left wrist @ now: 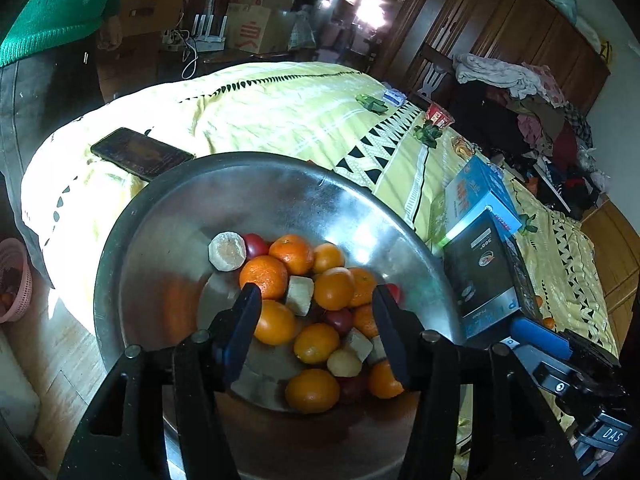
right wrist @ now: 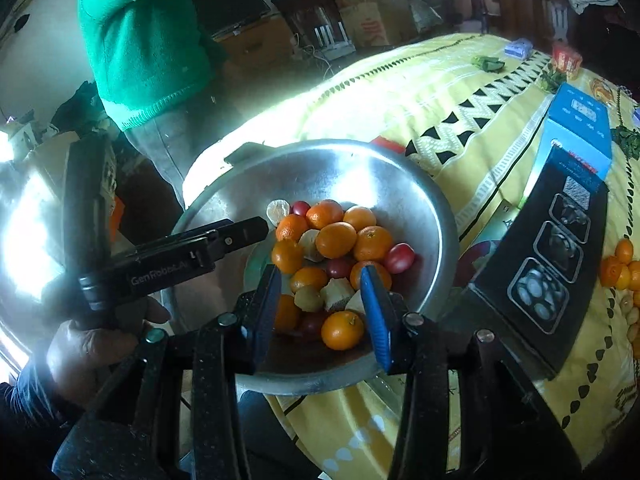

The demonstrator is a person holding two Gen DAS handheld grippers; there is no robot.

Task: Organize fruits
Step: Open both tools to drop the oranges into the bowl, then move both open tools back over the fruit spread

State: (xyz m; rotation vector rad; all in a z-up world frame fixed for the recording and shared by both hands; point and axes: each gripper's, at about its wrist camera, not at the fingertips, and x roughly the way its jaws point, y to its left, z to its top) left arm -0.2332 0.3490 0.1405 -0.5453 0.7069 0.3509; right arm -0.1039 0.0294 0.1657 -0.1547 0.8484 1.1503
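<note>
Fruits [left wrist: 316,312] fill metal bowl [left wrist: 160,240].

Between the black left tongs [left wrist: 316,300] lies a silver bowl [left wrist: 168,216] of orange tangerines [left wrist: 334,289], dark red tomatoes [left wrist: 256,245] and pale beige chunks [left wrist: 227,251]. Beyond it spreads a pale yellow cloth [left wrist: 272,112] with white stripes and a border of black triangles on white. A black phone [left wrist: 141,153] lies beyond the left tongs' left finger. To their right stand a blue box [left wrist: 478,190] and a black box [left wrist: 482,268]. The right tongs [right wrist: 320,284] are black with blue pads [right wrist: 376,320]. Far to their right, orange fruit [right wrist: 622,268] sits on the cloth. The sweater [right wrist: 144,40] beyond their left is green.
</note>
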